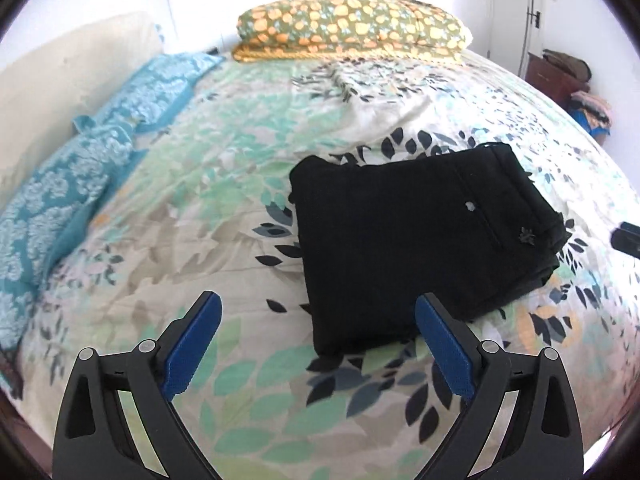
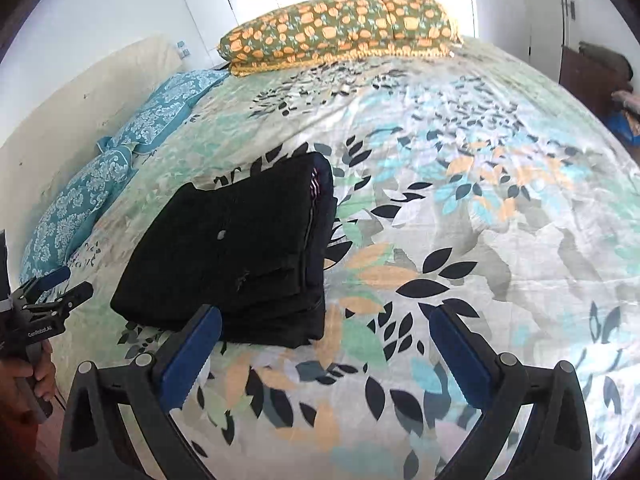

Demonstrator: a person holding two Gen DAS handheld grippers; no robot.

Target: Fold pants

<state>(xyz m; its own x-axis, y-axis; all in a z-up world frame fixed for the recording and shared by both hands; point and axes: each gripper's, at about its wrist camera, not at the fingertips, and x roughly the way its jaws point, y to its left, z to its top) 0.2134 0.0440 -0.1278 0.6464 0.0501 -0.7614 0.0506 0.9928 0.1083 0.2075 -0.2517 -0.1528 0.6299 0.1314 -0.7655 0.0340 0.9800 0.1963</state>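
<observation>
Jaws spread on both grippers; folded pants (image 1: pixel 416 240) lie free.

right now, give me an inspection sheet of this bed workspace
surface: leaf-print bedspread, lightly wrinkled
job's things: black fabric pants, folded into a compact stack, lying flat
clutter: orange-and-green patterned pillow; two teal damask pillows along the far left edge
grippers: left gripper and right gripper both empty, jaws open
cables: nothing seen
surroundings: white wall, dark wooden cabinet

Pants (image 1: pixel 404 240) matt black cloth; bedspread (image 2: pixel 480 208) smooth printed cotton-like cloth.
</observation>
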